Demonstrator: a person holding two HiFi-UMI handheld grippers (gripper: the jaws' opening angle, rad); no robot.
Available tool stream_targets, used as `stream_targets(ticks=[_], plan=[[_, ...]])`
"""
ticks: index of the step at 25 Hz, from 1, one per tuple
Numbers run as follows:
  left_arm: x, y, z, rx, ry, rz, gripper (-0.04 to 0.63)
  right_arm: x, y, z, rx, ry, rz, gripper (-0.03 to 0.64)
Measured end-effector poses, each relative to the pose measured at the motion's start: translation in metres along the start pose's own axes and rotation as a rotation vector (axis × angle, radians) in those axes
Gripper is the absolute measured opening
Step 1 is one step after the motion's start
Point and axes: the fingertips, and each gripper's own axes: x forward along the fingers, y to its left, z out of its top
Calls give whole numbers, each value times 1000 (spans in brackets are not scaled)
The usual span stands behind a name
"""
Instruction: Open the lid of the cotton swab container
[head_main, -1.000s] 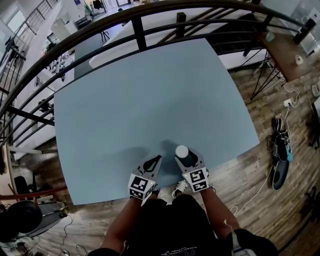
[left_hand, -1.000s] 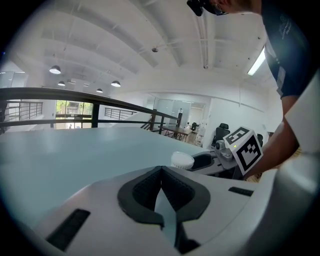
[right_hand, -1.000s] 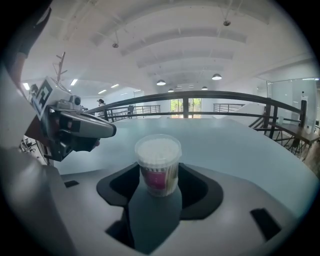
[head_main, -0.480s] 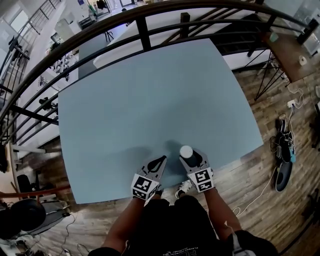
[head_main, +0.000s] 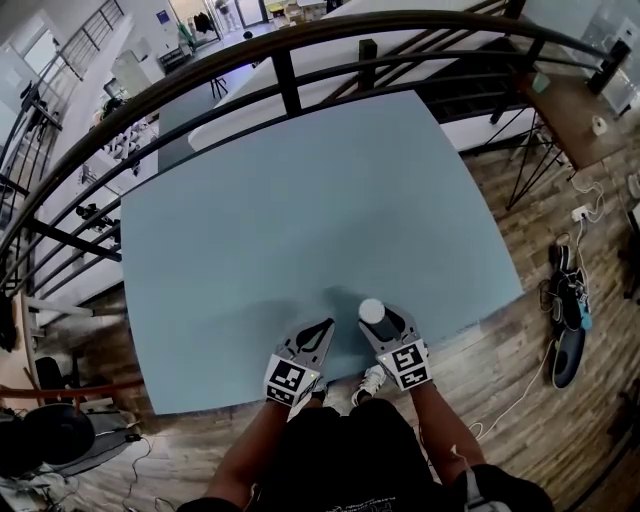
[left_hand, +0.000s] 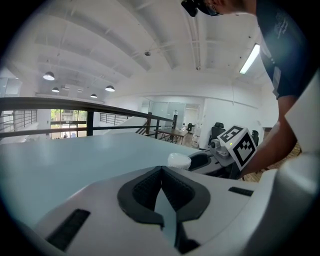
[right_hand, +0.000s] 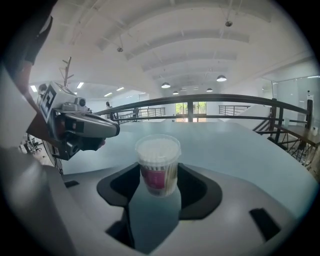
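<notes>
Cotton swab container sits at the six o'clock edge of the wide pale blue table, with wooden floor showing at three o'clock of the table and a dark curved railing beyond it at twelve o'clock. The right gripper reaches in from six o'clock and pinches the container's clear body between its dark pads, one on each side. The left gripper lies at nine o'clock of the container, near it but apart, with its jaws pressed together on nothing. The round translucent lid is on top of the upright container, over packed white swabs and a pink label.
</notes>
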Motion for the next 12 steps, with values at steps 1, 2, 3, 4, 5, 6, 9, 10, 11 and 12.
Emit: stream_targets(ticks=[1,2,3,4,5,6,9,10,11,12], plan=[[0,-1,4,13,2,-2,12,-2,0,3,0,-1,4,242],[0,-3,8,26,3,-6,12,-3,1,7,-1,0,8,242],[-1,-4,10,39,3,-10,12,-5,2,9,-4,3,12,242],[-1,-5,11,53,4,-14,12,-6,4,12,-8,6,17,242],[-1,-6,11,65,7,-17,12,-7,6,15,-11,6,22,242],[-1,-6,10,73,11,-19,12,-9,6,17,-15,5,26,242],[0,-6,9,88,23,-21,12,-14,8,23,-19,3,36,242],[-1,-7,11,97,22,-24,12,-15,9,25,-22,3,39,242],[-1,-8,14,110,20,-28,12,-17,9,28,-27,4,42,242],[-1,-9,18,126,18,-32,12,-19,9,31,-32,4,45,242]])
